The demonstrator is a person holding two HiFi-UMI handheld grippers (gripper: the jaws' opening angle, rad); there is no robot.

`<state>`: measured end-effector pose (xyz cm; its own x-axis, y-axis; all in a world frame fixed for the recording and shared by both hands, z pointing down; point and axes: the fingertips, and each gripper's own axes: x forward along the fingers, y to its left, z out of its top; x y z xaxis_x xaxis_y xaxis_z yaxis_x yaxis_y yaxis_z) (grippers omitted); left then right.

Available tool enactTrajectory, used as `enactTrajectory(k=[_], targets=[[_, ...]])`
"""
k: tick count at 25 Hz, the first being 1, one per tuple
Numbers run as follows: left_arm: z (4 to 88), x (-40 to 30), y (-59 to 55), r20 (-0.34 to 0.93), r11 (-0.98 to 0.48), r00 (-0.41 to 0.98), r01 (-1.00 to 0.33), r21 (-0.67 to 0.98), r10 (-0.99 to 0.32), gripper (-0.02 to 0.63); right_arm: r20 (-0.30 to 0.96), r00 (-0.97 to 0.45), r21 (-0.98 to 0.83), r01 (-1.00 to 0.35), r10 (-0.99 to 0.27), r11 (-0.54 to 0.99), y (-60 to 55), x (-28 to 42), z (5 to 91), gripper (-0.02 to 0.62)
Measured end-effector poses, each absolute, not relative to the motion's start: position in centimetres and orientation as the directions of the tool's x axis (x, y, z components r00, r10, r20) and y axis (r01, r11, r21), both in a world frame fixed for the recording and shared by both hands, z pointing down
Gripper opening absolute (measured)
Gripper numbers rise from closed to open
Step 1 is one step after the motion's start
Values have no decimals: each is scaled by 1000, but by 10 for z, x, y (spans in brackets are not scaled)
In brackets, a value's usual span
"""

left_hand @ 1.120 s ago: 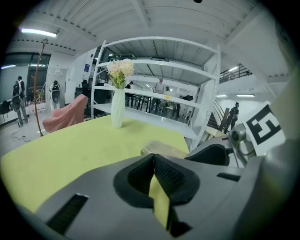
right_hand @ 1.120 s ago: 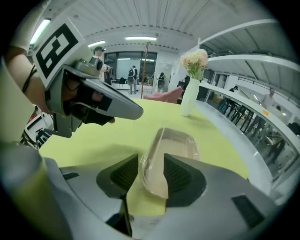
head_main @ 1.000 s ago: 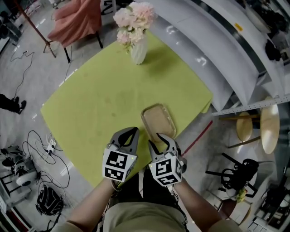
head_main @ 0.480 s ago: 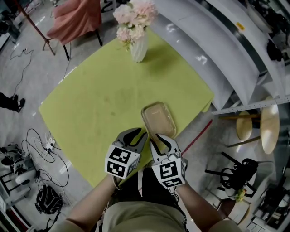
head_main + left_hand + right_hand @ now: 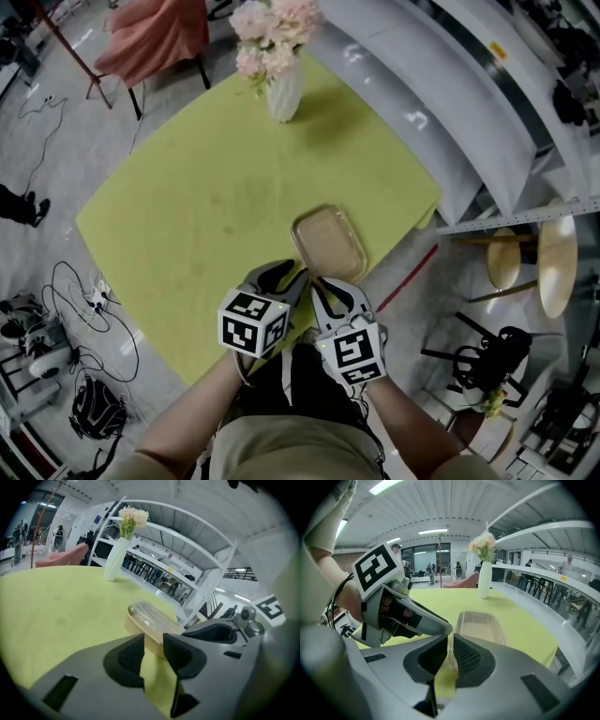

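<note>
Closest to you, your right gripper [image 5: 451, 654] has its jaws squeezed nearly together on the thin clear near rim of the container [image 5: 328, 242]. Your left gripper [image 5: 153, 649] is right beside it, jaws a little apart, with the container's near left corner sitting in the gap at the tips. The two gripper noses almost touch each other.

The container is a see-through lidded tub, tan-looking inside; I can't tell what's in it. It lies flat near the right-hand edge of the yellow-green table [image 5: 187, 206], just ahead of both grippers.

Further out, at the far corner, there's a white vase [image 5: 284, 97] with pale flowers [image 5: 272, 33], well apart from the tub. Past the table sit a pink chair [image 5: 155, 37] and a white shelf [image 5: 450, 94].
</note>
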<state>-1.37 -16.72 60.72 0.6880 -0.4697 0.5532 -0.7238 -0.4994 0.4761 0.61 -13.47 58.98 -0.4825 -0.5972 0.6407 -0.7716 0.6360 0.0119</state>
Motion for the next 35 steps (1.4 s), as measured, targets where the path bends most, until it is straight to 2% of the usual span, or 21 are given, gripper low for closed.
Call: enactTrajectory(k=[9, 15, 35], targets=[[606, -23, -168, 504, -454, 704, -708, 541, -500, 138, 612, -500, -21, -785, -613, 619, -139, 6, 584, 44], [615, -14, -167, 513, -437, 717, -696, 570, -472, 138, 607, -510, -39, -785, -609, 619, -140, 7, 585, 44], [625, -10, -171, 578, -446, 689, -724, 526, -437, 153, 559, -570, -153, -785, -602, 601, -146, 15, 567, 38]])
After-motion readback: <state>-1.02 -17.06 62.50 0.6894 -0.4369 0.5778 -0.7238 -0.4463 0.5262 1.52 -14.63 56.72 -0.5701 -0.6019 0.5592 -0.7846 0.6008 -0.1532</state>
